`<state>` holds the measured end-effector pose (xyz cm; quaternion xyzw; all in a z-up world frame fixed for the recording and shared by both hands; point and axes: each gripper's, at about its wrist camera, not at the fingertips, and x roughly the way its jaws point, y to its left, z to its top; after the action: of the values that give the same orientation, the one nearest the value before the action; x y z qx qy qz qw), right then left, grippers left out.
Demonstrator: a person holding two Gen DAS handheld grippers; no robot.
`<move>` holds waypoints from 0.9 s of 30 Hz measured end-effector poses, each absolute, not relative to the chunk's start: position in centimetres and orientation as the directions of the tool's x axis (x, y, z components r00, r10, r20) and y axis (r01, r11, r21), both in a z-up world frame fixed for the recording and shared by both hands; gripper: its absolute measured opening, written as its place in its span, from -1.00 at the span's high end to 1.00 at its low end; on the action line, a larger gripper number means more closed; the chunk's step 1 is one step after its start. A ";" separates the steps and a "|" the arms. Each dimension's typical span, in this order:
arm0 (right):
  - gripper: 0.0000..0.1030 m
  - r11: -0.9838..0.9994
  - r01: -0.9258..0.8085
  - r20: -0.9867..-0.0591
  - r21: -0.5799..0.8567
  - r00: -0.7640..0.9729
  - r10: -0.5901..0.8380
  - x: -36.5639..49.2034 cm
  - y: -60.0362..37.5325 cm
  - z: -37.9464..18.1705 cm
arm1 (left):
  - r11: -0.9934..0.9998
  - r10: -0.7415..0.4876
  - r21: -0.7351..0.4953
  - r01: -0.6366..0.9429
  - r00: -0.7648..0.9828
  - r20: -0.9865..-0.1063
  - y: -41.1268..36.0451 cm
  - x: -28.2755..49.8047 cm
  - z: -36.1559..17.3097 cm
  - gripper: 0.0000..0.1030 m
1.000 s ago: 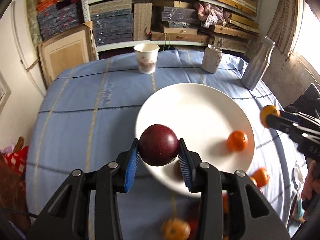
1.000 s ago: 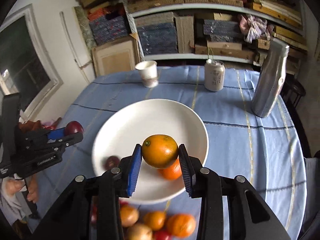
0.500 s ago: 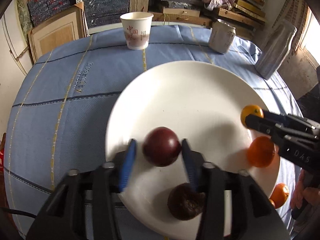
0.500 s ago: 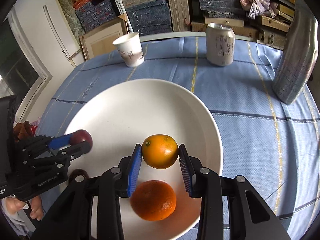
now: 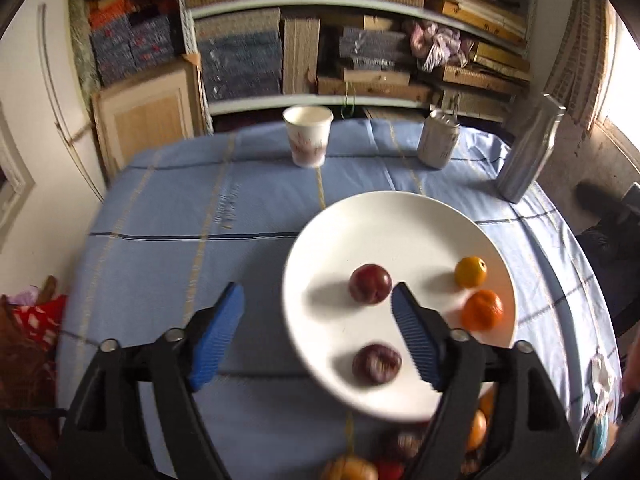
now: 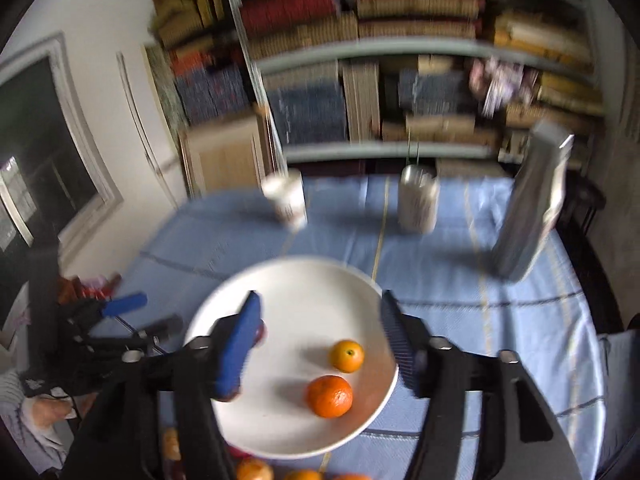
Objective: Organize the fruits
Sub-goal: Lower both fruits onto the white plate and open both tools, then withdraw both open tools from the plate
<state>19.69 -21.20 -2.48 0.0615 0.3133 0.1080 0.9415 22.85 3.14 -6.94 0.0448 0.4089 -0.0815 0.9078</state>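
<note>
Here, with both grippers' jaws opening and empty, the freed plum [image 5: 370, 283] and yellow orange [image 6: 346, 355] beyond them could roll off the shallow plate [image 5: 384, 216].

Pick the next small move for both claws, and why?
Probably draw both back toward the loose fruit at the table's near edge. Both claws, left and right, are opening and empty; four fruits already sit on the plate.
</note>
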 end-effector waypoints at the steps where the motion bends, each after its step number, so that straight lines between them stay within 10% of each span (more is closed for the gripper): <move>1: -0.35 0.969 -0.174 -0.561 0.179 0.791 0.245 17.8 -21.1 -1.8 | 0.982 -0.106 0.023 0.185 0.658 -0.745 3.3 21.7 -6.6 -0.48; 15: -0.42 0.957 -0.161 -0.802 0.240 0.523 0.289 4.3 -17.6 -12.1 | 0.996 -0.044 0.000 0.088 0.497 -0.867 6.0 6.7 -12.2 -0.65; 27: -0.60 0.971 -0.139 -0.804 0.197 0.544 0.241 3.2 -17.8 -10.9 | 0.997 -0.068 -0.046 0.060 0.460 -0.885 5.9 7.6 -13.7 -0.74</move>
<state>3.18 -17.84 -10.95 0.0547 0.4653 0.1082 0.8768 7.61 5.88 -13.72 -0.0041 0.5182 -0.0375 0.8544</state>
